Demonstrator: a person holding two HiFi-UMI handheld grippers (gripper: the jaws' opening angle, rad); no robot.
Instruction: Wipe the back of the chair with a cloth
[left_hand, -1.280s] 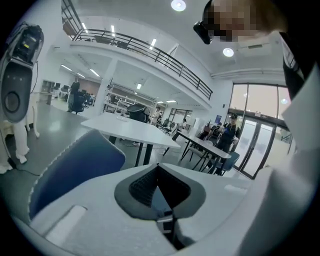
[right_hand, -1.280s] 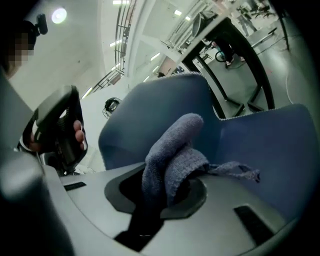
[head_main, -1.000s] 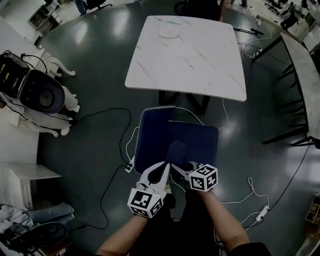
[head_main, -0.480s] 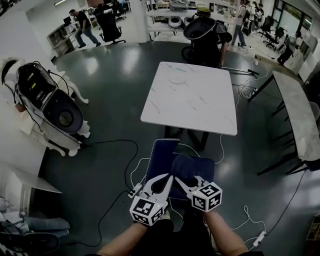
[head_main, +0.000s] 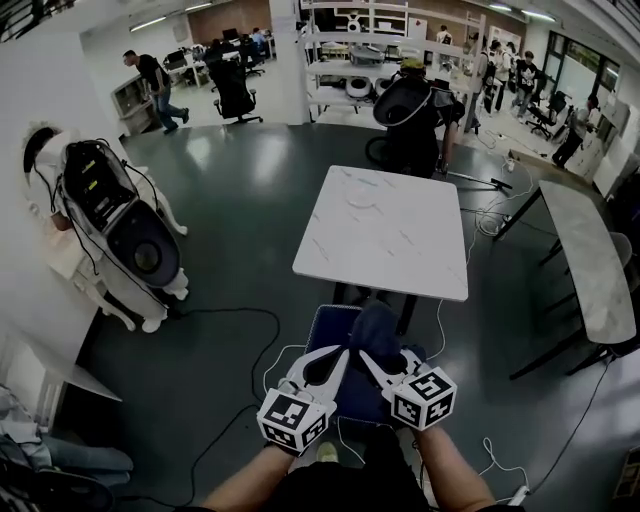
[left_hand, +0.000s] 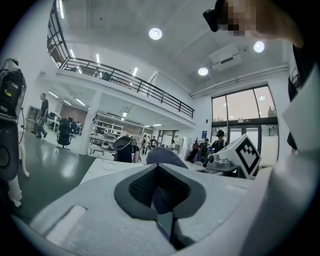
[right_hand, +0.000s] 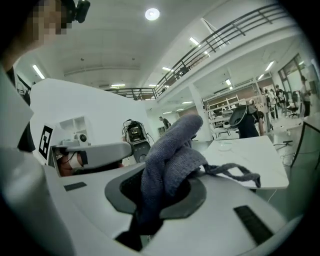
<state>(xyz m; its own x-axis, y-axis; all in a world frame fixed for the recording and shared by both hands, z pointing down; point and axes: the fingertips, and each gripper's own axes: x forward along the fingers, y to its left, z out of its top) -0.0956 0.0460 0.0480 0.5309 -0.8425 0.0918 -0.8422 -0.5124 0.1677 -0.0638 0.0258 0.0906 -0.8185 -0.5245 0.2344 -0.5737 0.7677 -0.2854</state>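
Note:
In the head view my right gripper (head_main: 368, 358) is shut on a blue-grey cloth (head_main: 375, 330), which bunches above its fingers in front of the white marble table (head_main: 385, 225). Close on its left, my left gripper (head_main: 343, 352) has its jaws together and holds nothing. Beneath both, the navy chair (head_main: 325, 325) shows only in strips between the grippers. In the right gripper view the cloth (right_hand: 170, 155) fills the jaw opening of the right gripper (right_hand: 162, 192), a loose strand trailing right. The left gripper (left_hand: 159, 172) looks past its shut jaws at the cloth (left_hand: 160, 155).
A white machine with a dark round body (head_main: 120, 220) stands at the left. Cables (head_main: 240, 330) run over the dark floor around the chair. A second long table (head_main: 590, 260) is at the right. People and office chairs (head_main: 410, 110) are beyond the marble table.
Both grippers rose together with the cloth, from over the chair's seat to in front of the table's near edge. The head view tilted up and shows more of the room.

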